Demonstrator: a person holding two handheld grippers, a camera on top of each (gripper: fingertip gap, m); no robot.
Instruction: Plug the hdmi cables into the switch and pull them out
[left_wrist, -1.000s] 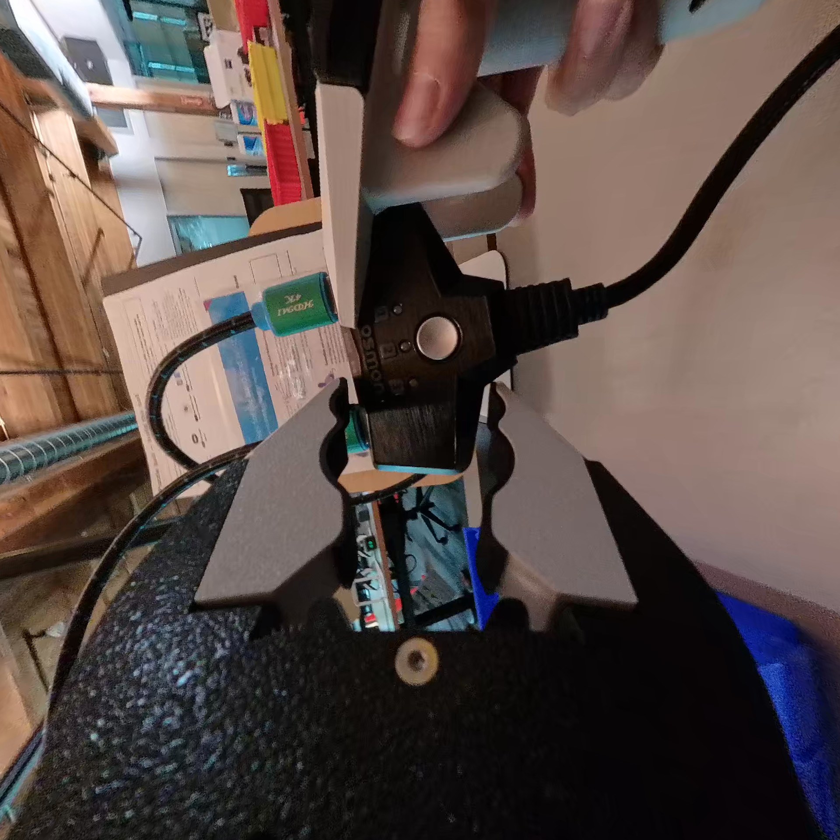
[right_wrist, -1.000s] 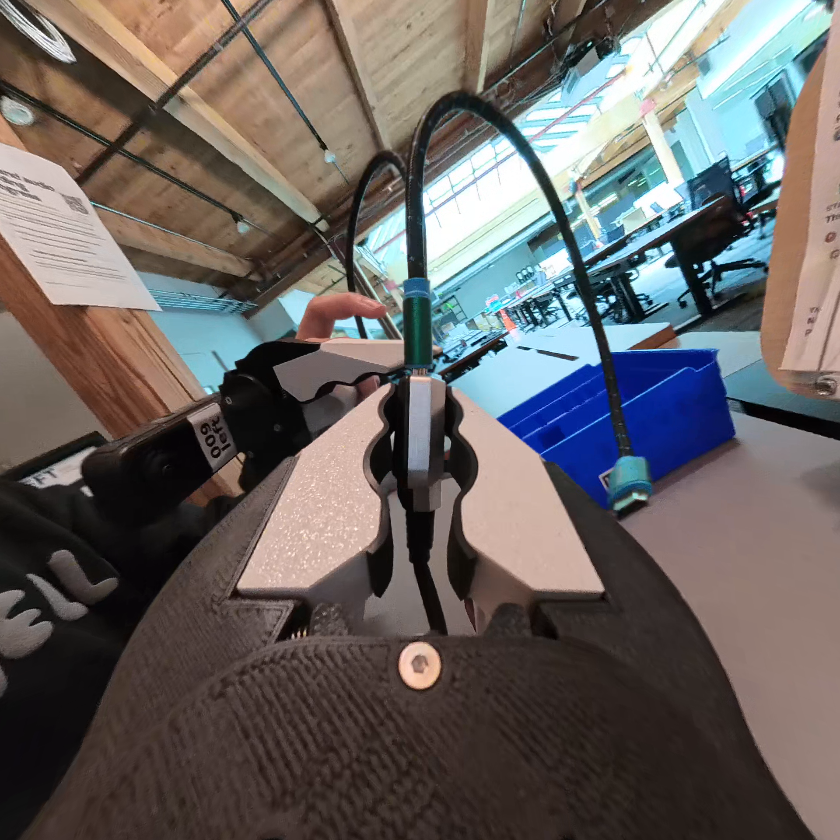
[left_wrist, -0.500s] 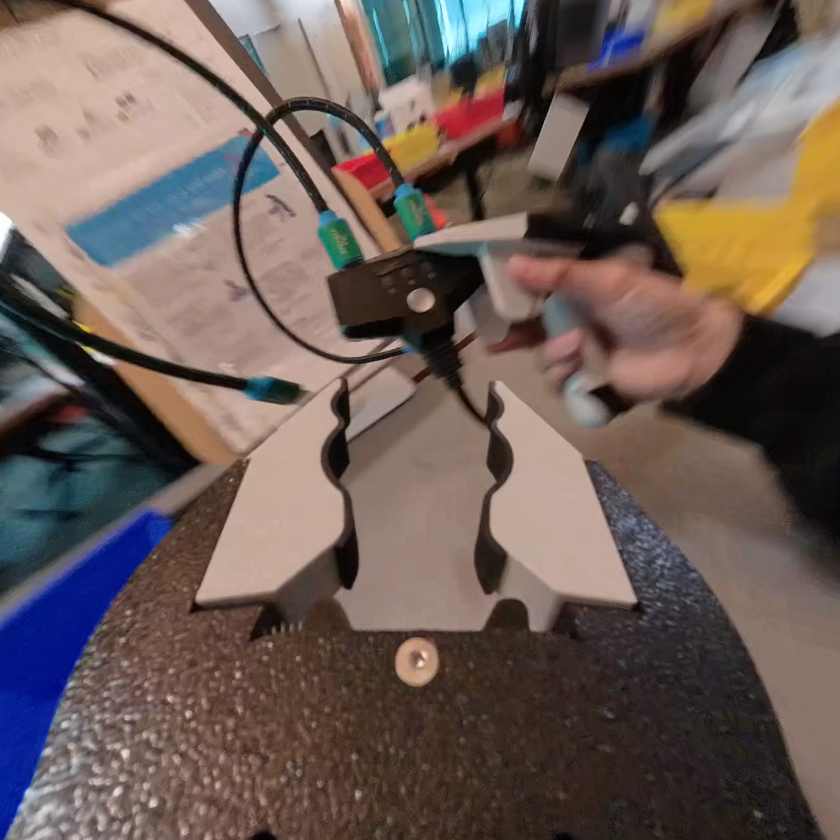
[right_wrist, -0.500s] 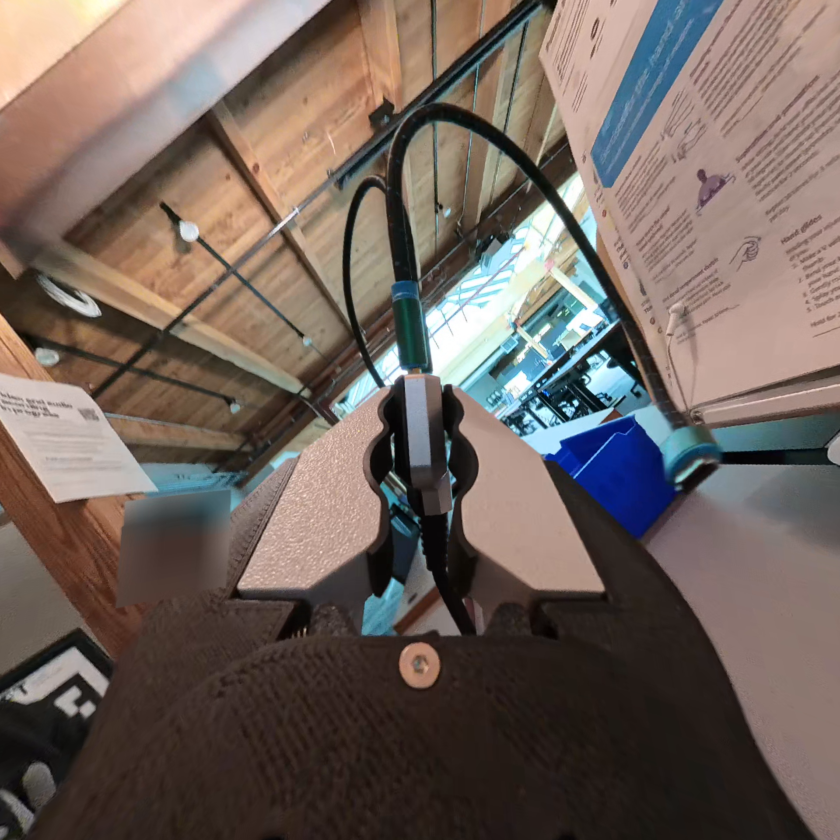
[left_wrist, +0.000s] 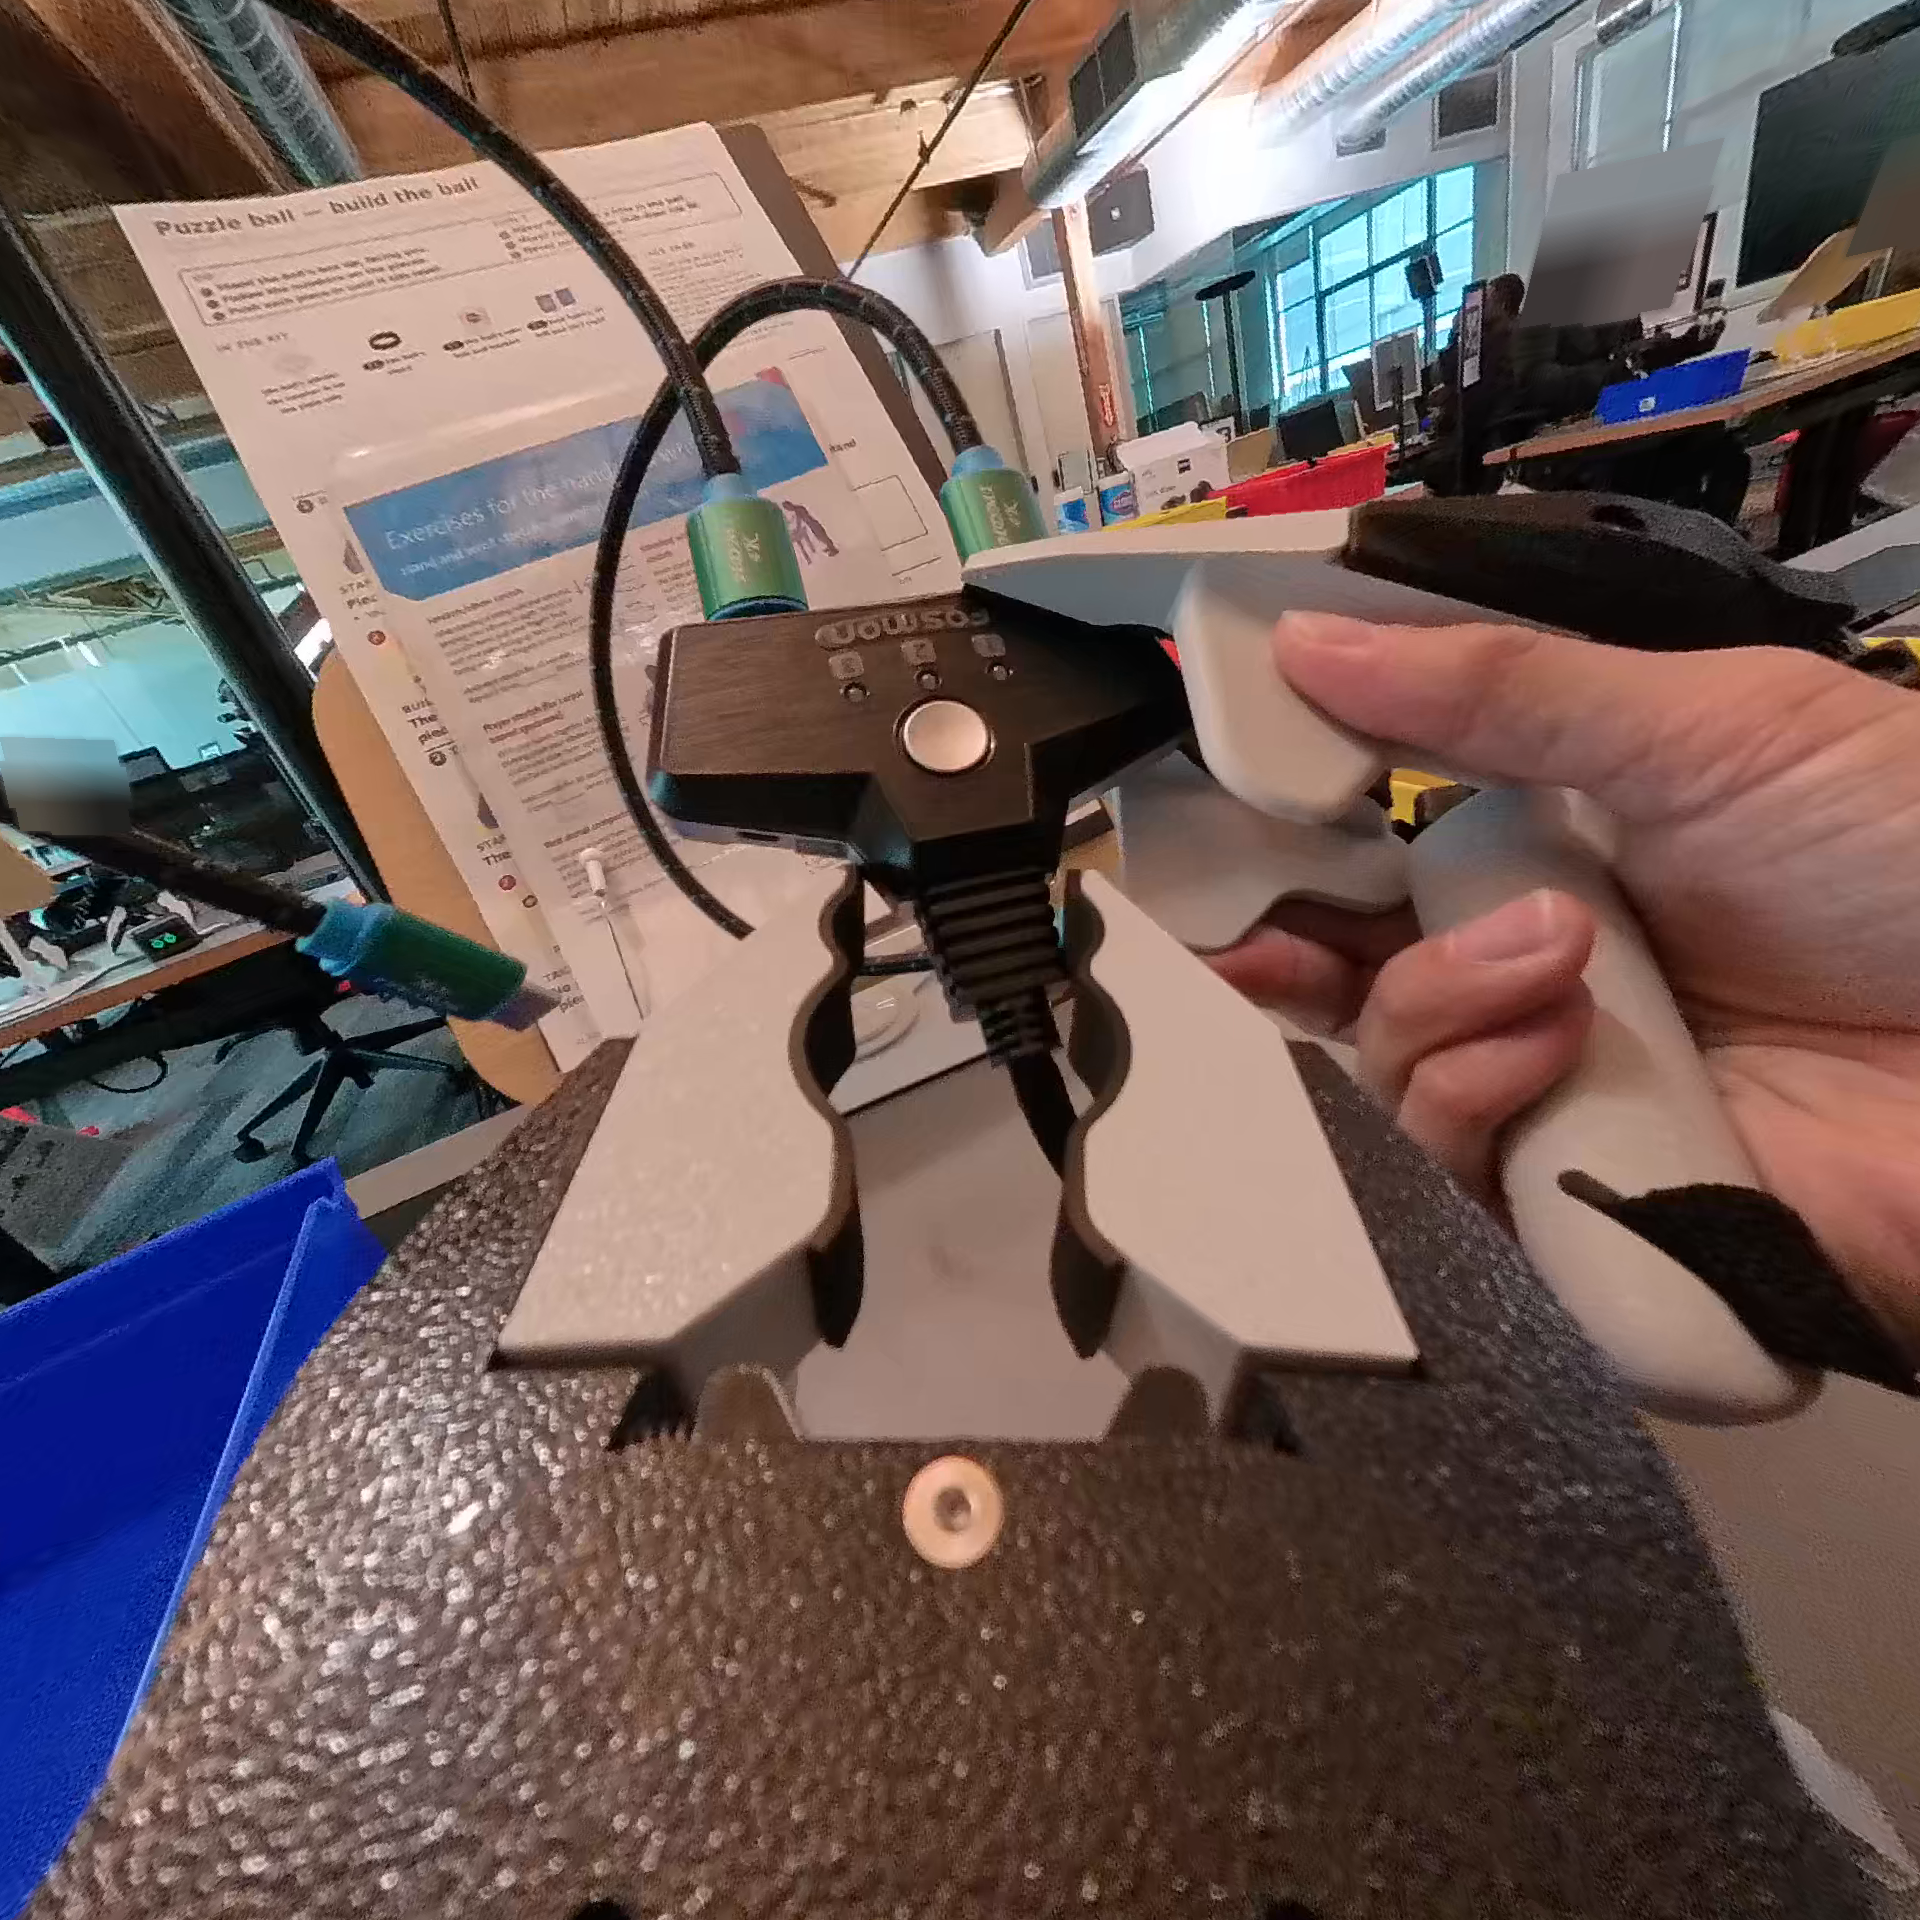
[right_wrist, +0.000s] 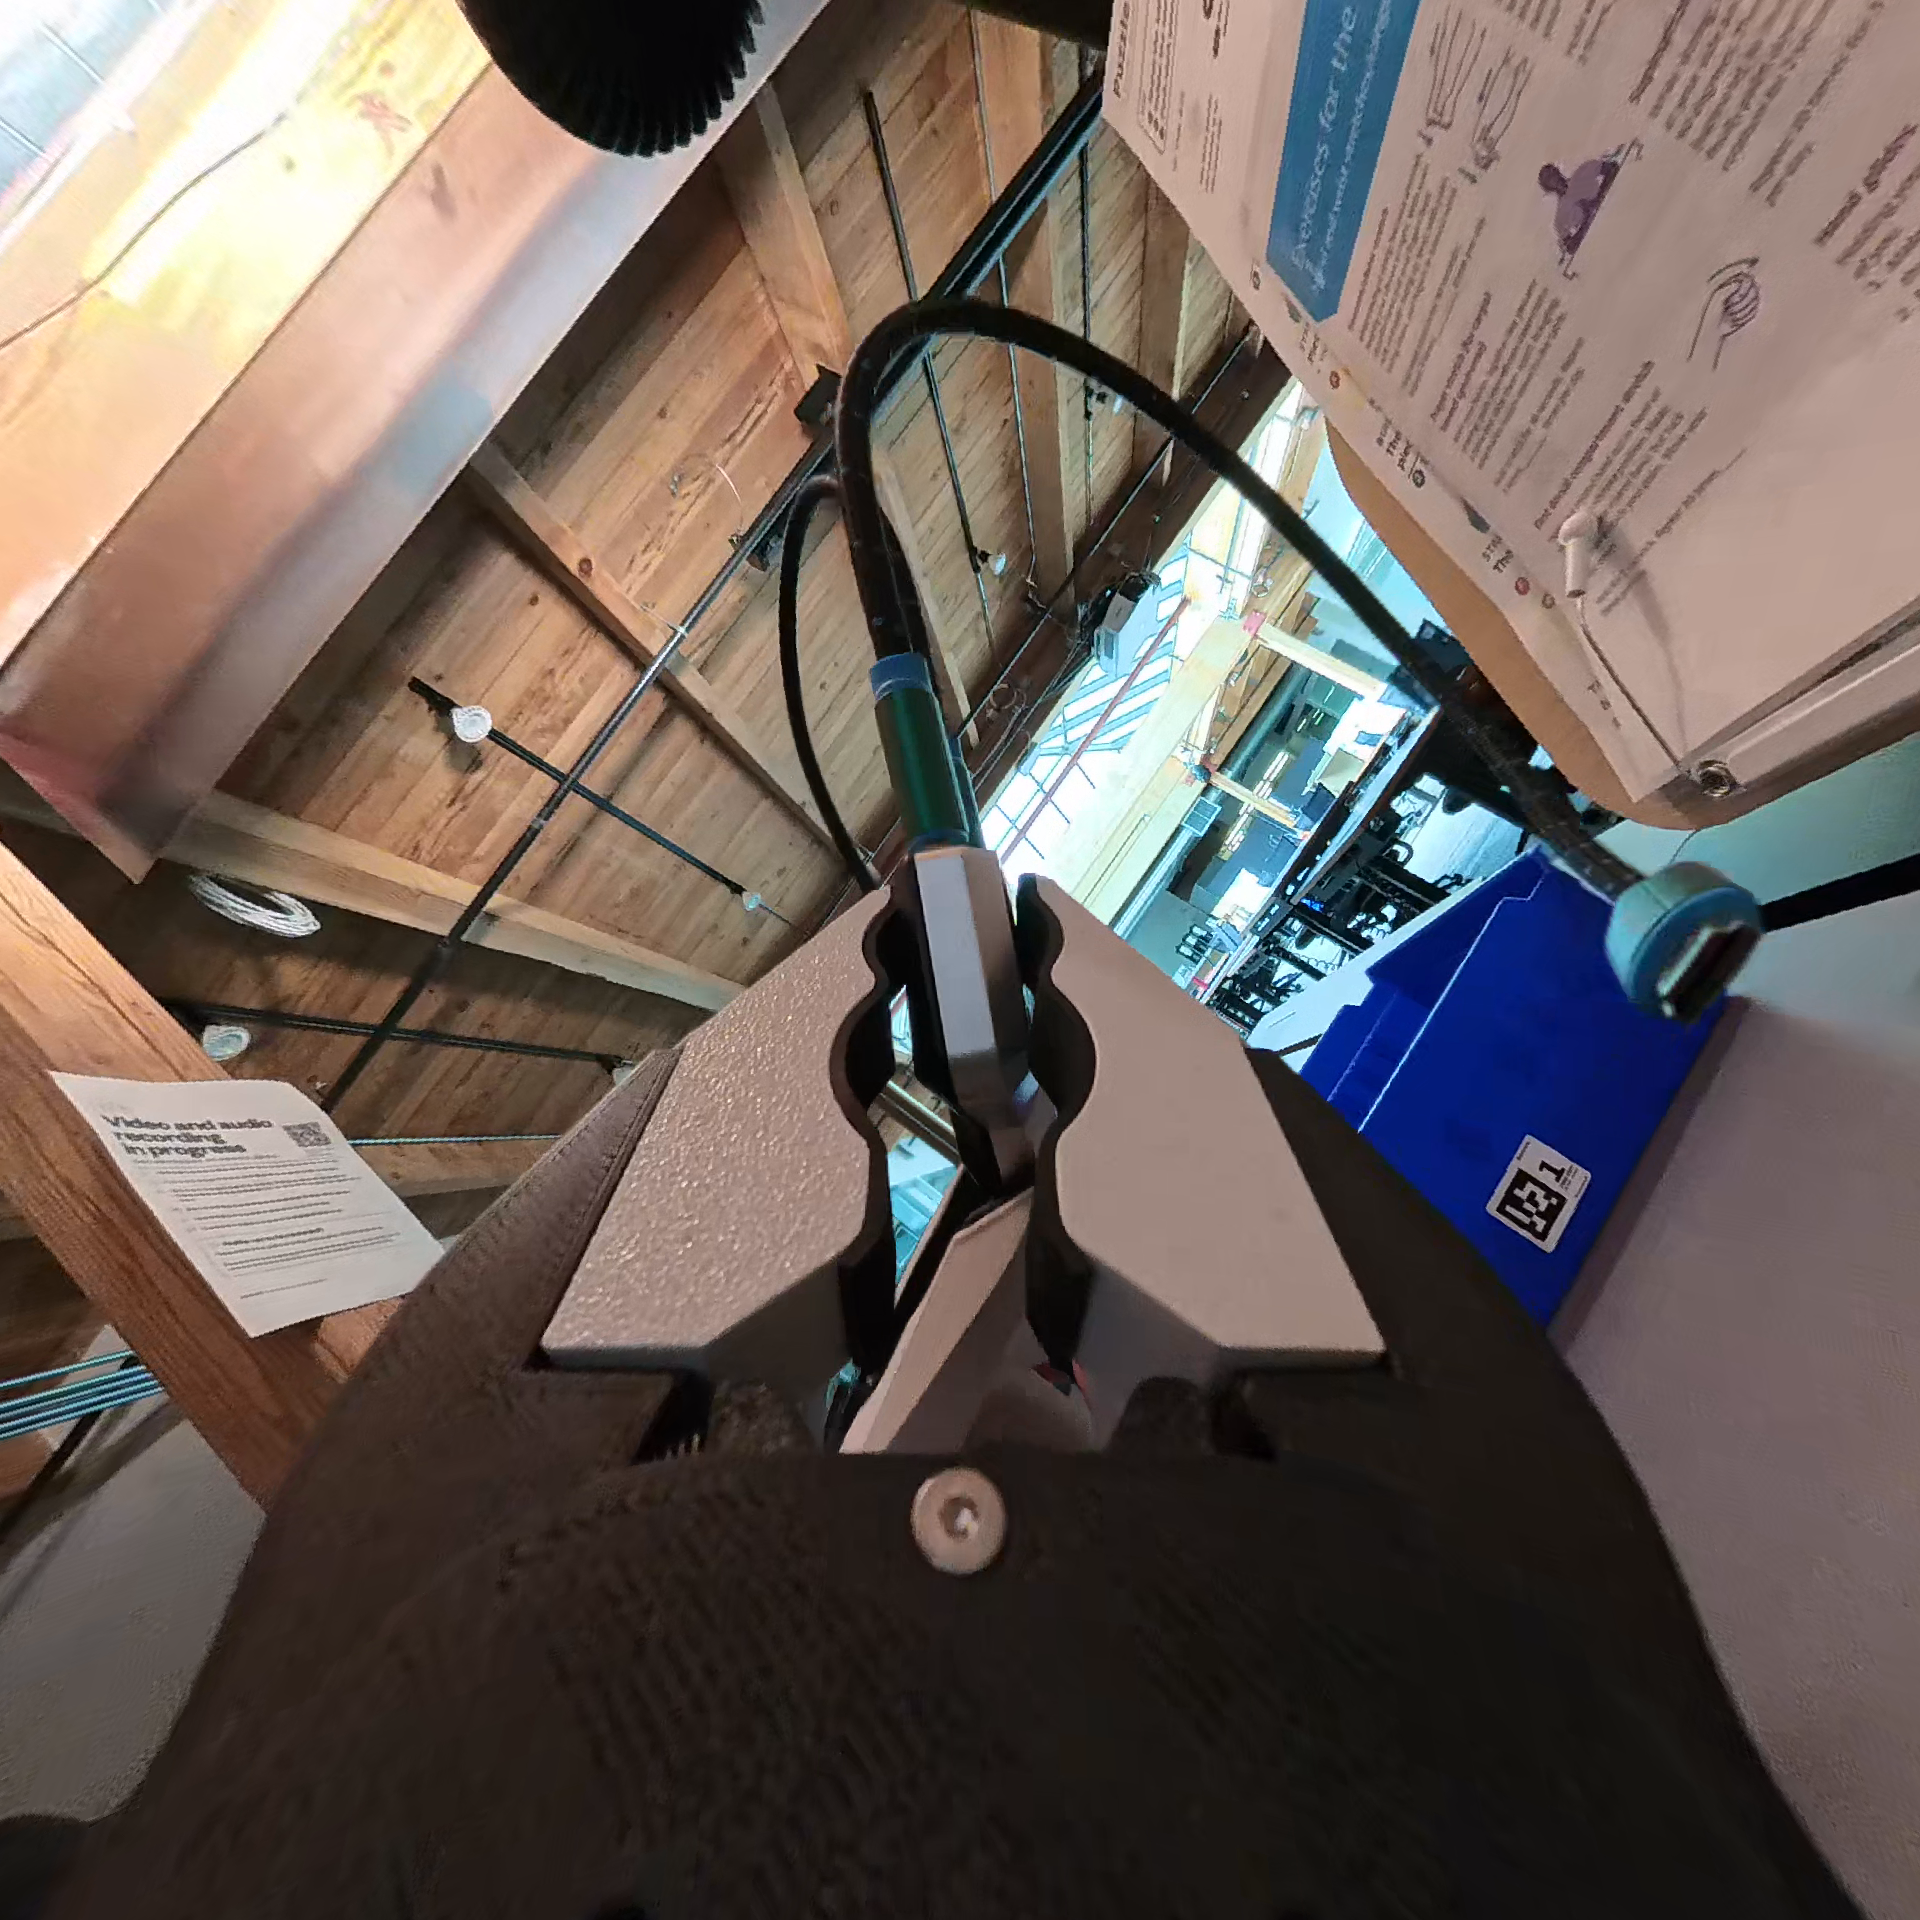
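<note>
Brushed black, the switch (left_wrist: 883, 727) bears an embossed logo, numbered lights and a round silver button; two green-shelled HDMI plugs (left_wrist: 746, 561) sit in its back. The right gripper (right_wrist: 961, 997) clamps it edgewise. The left gripper (left_wrist: 956, 997) gapes, apparently straddling its black lead (left_wrist: 1029, 1029). A third plug (left_wrist: 426, 966) dangles free.

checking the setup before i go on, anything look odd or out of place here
One thing: a third green HDMI plug hangs loose in the air left of the switch, unplugged, while two green plugs sit in its ports. The right gripper clamps the switch.
</note>
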